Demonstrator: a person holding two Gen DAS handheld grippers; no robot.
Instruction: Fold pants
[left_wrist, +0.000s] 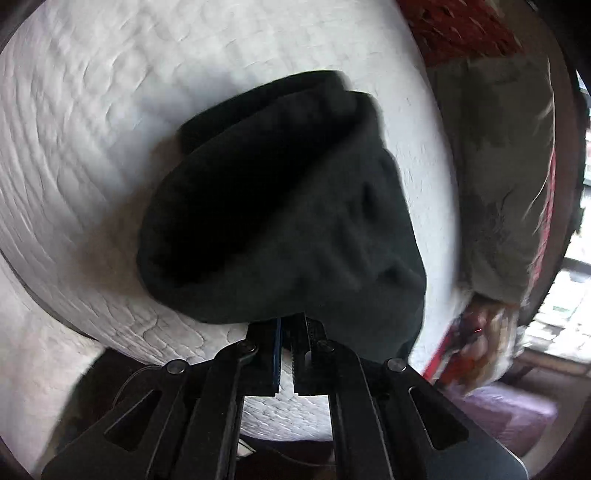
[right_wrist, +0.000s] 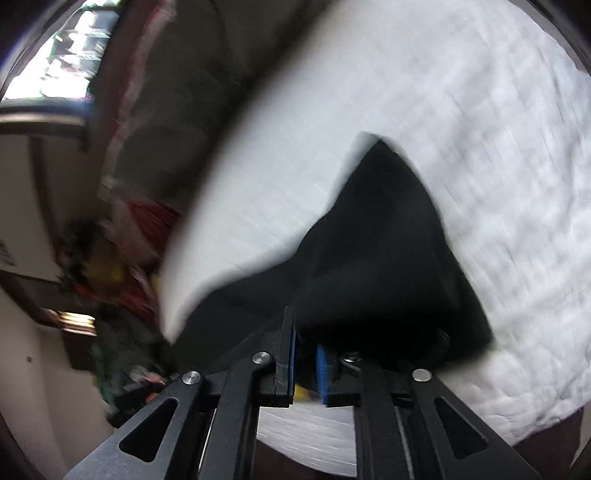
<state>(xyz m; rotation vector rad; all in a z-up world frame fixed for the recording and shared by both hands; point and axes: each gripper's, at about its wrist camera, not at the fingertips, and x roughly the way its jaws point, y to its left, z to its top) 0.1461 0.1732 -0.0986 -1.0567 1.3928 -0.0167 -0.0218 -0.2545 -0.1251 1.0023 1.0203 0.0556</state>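
Note:
The black pants (left_wrist: 280, 206) hang bunched above a white quilted mattress (left_wrist: 92, 129). My left gripper (left_wrist: 286, 325) is shut on the near edge of the pants, and the cloth drapes away from its tips. In the right wrist view my right gripper (right_wrist: 306, 332) is shut on another part of the black pants (right_wrist: 384, 258), which rise to a peak over the white mattress (right_wrist: 480, 147). That view is blurred by motion. The tips of both grippers are hidden in the cloth.
A grey-green blanket (left_wrist: 498, 166) with a red patterned cloth (left_wrist: 454, 29) lies along the mattress's right side. A purple cushion (left_wrist: 509, 410) sits low at the right. In the right wrist view, blurred clutter (right_wrist: 110, 266) and a window (right_wrist: 70, 48) show at the left.

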